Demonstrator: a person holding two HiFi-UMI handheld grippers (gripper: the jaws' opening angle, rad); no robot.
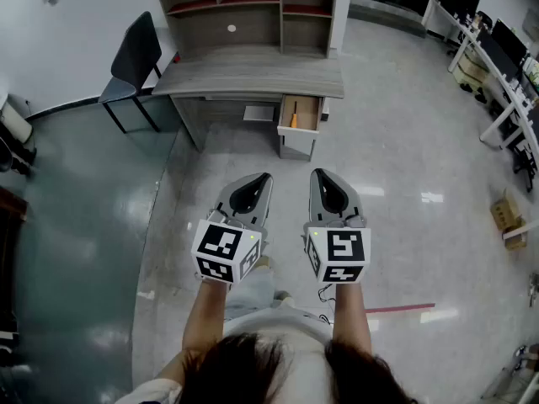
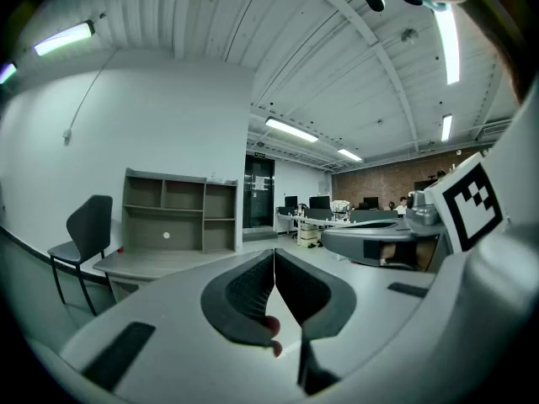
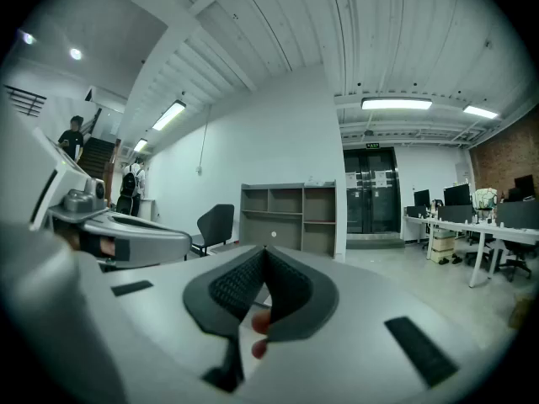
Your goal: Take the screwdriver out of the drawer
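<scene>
An orange-handled screwdriver (image 1: 294, 119) lies in the open drawer (image 1: 301, 114) under the right end of the grey desk (image 1: 253, 76), far ahead of me. My left gripper (image 1: 263, 178) and right gripper (image 1: 318, 174) hang side by side over the floor, well short of the desk. Both are shut with nothing between the jaws. In the left gripper view the left gripper (image 2: 274, 252) points at the desk with its shelf unit (image 2: 179, 215). The right gripper (image 3: 264, 251) in its own view also faces the shelf unit (image 3: 292, 218).
A dark chair (image 1: 135, 64) stands left of the desk. A shelf hutch (image 1: 251, 8) sits on the desk. Office desks with monitors (image 1: 493, 57) line the right side. A cardboard box (image 1: 505, 211) lies on the floor at right. Red tape (image 1: 396, 309) marks the floor.
</scene>
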